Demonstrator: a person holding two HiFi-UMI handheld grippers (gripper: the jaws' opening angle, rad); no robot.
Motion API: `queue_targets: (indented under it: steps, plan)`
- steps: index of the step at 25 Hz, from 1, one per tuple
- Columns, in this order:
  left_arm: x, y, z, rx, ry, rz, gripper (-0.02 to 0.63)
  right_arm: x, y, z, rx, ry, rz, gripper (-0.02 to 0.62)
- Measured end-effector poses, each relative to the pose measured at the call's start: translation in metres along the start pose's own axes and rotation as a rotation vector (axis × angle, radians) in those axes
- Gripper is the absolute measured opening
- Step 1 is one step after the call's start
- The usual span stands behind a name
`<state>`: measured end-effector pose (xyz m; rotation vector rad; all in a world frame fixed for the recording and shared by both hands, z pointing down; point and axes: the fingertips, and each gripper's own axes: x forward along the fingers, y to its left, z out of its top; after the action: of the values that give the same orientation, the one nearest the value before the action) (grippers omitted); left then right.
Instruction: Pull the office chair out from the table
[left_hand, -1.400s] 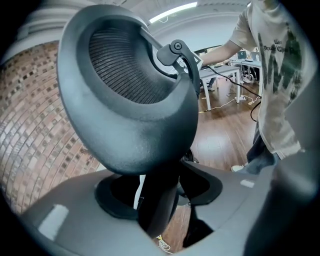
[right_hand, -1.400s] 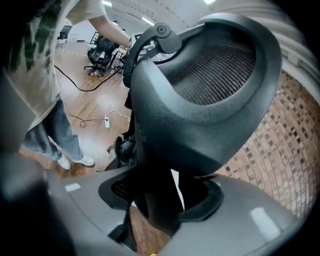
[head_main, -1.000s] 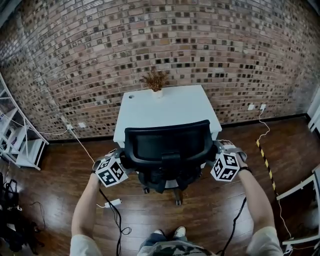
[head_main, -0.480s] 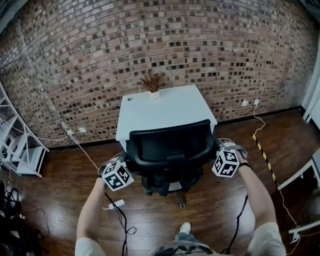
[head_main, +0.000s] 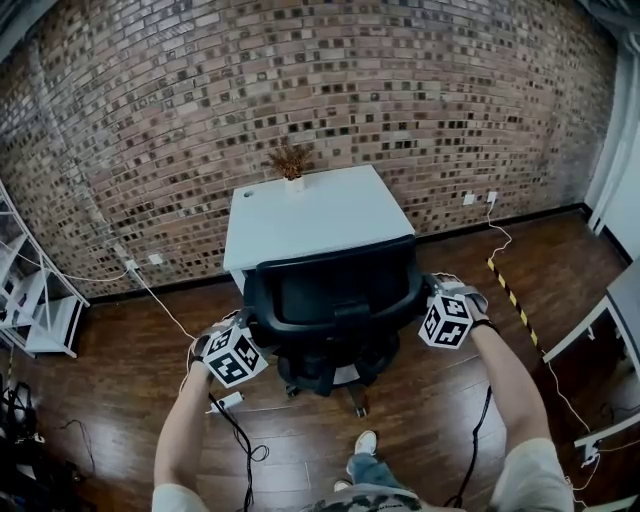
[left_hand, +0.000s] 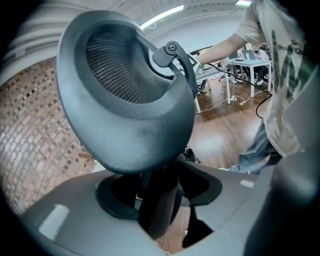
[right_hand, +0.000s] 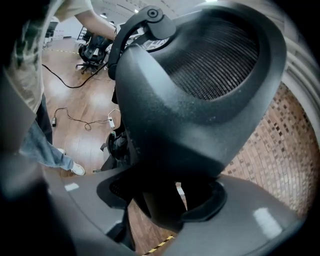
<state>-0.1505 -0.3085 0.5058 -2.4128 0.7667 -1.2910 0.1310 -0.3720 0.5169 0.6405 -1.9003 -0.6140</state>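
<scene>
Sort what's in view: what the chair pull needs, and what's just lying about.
Job: office chair, white table.
Lying about: potted dried plant on the table, power strip and cables on the floor, white shelf unit, striped floor tape.

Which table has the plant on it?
The table against the brick wall, just beyond the chair: the plant stands at its far edge. The other table, at the picture's right edge, shows none.

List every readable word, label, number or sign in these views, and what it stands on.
No text can be read for certain.
Print on the person's shirt: too blurred to read.
Left marker cube, right marker cube: square black-and-white patterns, no letters.
Chair, table: no print visible.
</scene>
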Motion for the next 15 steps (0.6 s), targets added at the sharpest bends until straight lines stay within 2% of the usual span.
queue_targets:
  steps: [15]
  plan:
    - [-0.034,-0.072,0.013,-0.012,0.028,-0.022,0.261,-0.056,0.055,-0.007,-0.006,-0.008,-0.006,0.258]
